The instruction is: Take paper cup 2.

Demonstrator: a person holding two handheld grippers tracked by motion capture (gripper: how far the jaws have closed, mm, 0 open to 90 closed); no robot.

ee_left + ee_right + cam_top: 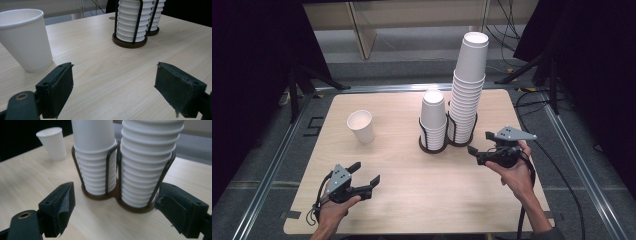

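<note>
- Left gripper [365, 176]: fingers [56, 91] spread, nothing between them, low over the near left of the table [412, 200].
- Right gripper [481, 145]: fingers [58, 207] spread too, empty, just right of the cup holder [447, 142] and aimed at its base.
- Loose cup [361, 126]: stands alone, upright, mouth up, left of centre, well apart from both grippers. In your left gripper view it sits just ahead, to the left of the fingers.
- Looks: plain white paper, tapered, rolled rim, seems empty.
- Short stack [433, 119] and tall stack [468, 87]: same white cups, nested mouth down in the black wire holder, right of centre. The tall one rises far above the wires.
- Handling, my read: very light, thin wall, dents easily, and it'll tip or slide if you nudge it.
- Grip across the wall near the rim, where it's stiffest, and squeeze gently.
- Pulling from a stack: take the top cup's exposed wall only; nested cups may stick and lift together.
</note>
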